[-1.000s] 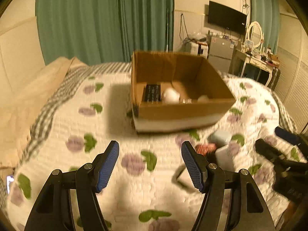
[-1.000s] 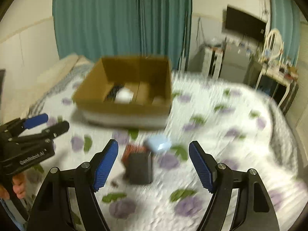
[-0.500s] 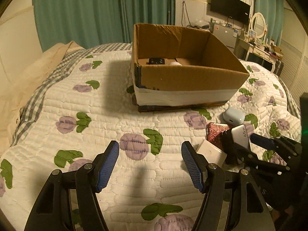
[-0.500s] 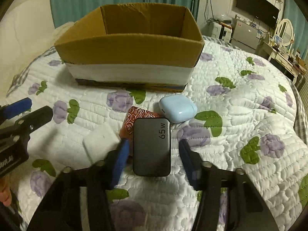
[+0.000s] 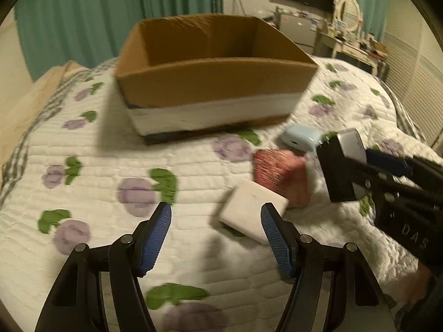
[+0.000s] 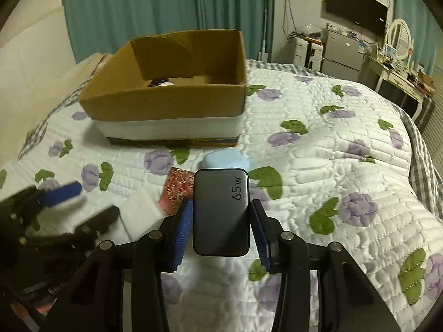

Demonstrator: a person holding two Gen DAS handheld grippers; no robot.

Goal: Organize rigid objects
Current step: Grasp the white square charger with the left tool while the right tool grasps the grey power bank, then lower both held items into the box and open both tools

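Note:
My right gripper (image 6: 221, 218) is shut on a grey 65 W charger (image 6: 220, 210) and holds it lifted above the quilt; it also shows in the left wrist view (image 5: 343, 166). My left gripper (image 5: 216, 238) is open and empty, low over the quilt, just short of a flat white box (image 5: 252, 210). A red patterned box (image 5: 279, 174) and a light blue earbud case (image 5: 299, 137) lie beyond it. The open cardboard box (image 5: 210, 83) stands behind them with a few items inside (image 6: 163, 83).
The bed's floral quilt (image 6: 332, 152) slopes off to the right. Green curtains (image 6: 138, 13) hang behind the bed. A TV, a fridge and a dressing table (image 6: 398, 77) stand at the far right.
My right gripper has closed on the charger and lifted it off the quilt. My left gripper has moved forward and right toward the white box.

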